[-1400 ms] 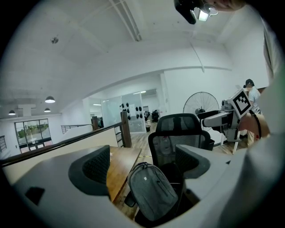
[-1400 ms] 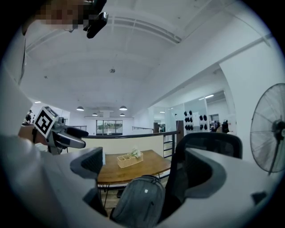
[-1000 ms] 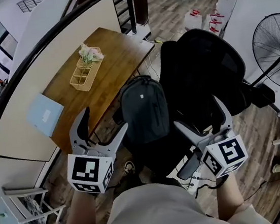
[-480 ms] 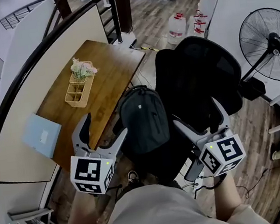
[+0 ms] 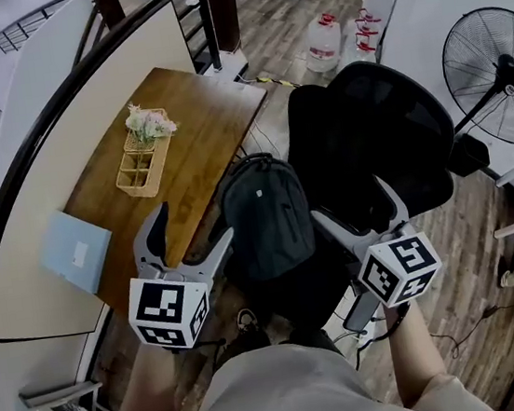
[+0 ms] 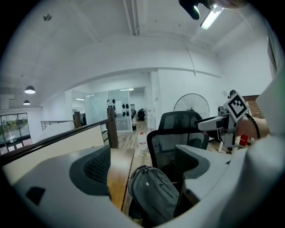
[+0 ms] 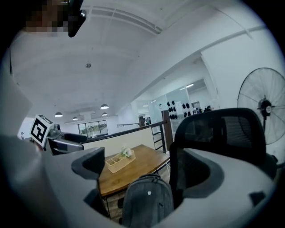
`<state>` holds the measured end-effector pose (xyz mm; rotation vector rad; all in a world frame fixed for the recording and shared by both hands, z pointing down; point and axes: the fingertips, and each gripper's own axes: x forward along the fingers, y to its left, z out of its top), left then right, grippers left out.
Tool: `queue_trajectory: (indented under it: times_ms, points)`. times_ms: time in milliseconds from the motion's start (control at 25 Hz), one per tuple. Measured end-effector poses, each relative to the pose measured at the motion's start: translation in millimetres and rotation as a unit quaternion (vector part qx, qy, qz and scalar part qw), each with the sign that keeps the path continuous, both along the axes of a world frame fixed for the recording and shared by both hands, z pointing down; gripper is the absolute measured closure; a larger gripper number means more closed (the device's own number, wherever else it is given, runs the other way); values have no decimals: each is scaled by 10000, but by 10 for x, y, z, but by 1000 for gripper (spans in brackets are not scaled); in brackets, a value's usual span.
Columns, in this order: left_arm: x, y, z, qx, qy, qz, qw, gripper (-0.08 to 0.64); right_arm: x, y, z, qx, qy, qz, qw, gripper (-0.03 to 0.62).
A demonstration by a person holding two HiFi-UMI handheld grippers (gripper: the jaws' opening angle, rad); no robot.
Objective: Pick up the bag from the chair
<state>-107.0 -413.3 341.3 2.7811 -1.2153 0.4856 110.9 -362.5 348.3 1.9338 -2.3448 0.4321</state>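
A dark grey backpack (image 5: 266, 214) stands upright on the seat of a black mesh office chair (image 5: 389, 135). It also shows between the jaws in the left gripper view as the backpack (image 6: 156, 193) and in the right gripper view as the backpack (image 7: 147, 200). My left gripper (image 5: 187, 233) is open, held just left of the bag and short of it. My right gripper (image 5: 355, 208) is open too, in front of the chair's backrest to the bag's right. Neither gripper touches the bag.
A wooden table (image 5: 176, 163) with a divided wooden basket of flowers (image 5: 143, 149) and a pale blue folder (image 5: 75, 252) stands left of the chair. A black railing (image 5: 55, 95) curves behind it. A standing fan (image 5: 496, 60) is at the right, water bottles (image 5: 322, 43) beyond.
The view has shifted slightly. My right gripper has moved a little left and up toward the chair; the left gripper has hardly moved. Both remain open.
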Motion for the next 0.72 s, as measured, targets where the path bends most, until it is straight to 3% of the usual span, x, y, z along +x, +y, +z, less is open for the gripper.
queue_trajectory:
  times_ms: [480, 720]
  points:
    - [42, -515, 856, -716, -224, -125, 9971, 120, 66, -817, 896, -390, 198, -167, 9989, 52]
    - [158, -730, 1552, -971, -463, -73, 9942, 120, 87, -1144, 1675, -720, 295, -269, 9966, 58]
